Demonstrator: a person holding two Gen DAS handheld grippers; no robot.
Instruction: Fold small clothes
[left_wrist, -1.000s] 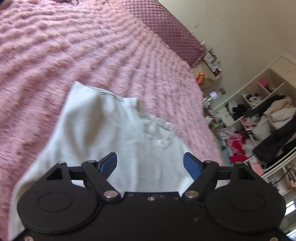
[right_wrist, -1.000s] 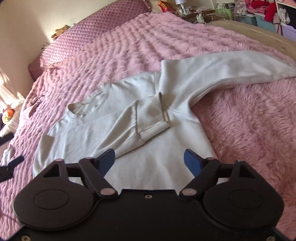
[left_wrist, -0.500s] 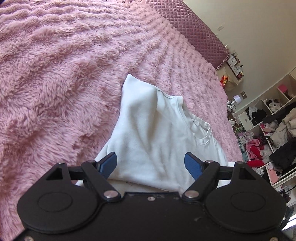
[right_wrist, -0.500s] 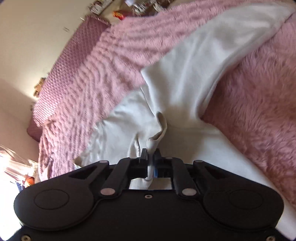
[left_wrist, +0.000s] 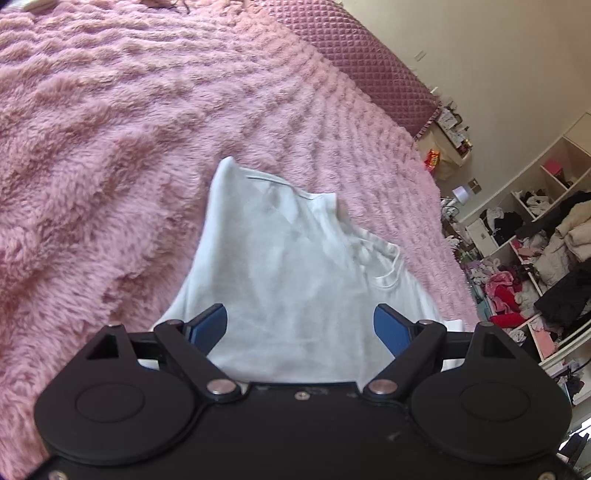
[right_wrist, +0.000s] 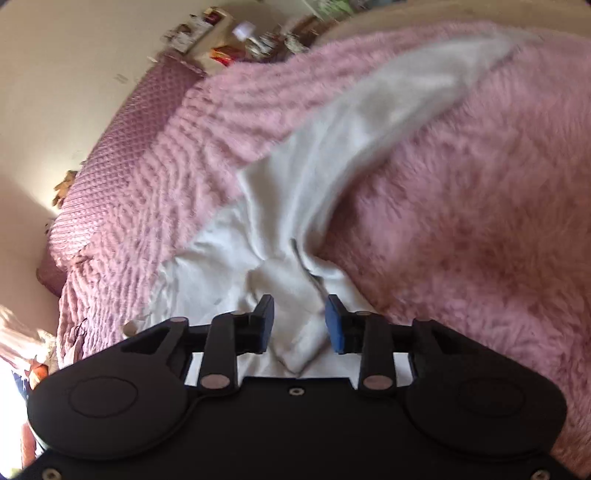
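From the left wrist, the view has swung since half a second ago: the white top (left_wrist: 291, 273) now sits more toward the middle of the frame, and more of the headboard (left_wrist: 365, 62) and the cluttered shelves (left_wrist: 532, 258) at the right show. The left gripper (left_wrist: 300, 326) has its fingers spread wide, as they were before, with nothing between the blue pads (left_wrist: 208, 325); the cloth lies beneath and ahead of them. The top rests on the fluffy pink blanket (left_wrist: 110, 147), its body narrowing away to a folded corner at the far end, with the ribbed neckline on its right edge. The fabric looks smooth and pale, slightly bluish in this light. From the right wrist, the right gripper (right_wrist: 300, 323) has changed: half a second ago its fingers were pinched shut on a bunched fold of cloth, and now they stand partly apart, with a ridge of the white top (right_wrist: 295, 280) lying loose between the pads (right_wrist: 334, 325). Whether either pad touches the cloth cannot be told. The picture is blurred. A long sleeve (right_wrist: 399, 107) stretches away to the upper right across the pink blanket (right_wrist: 480, 221), and the fabric near the fingers is crumpled into folds with a seam running through them.
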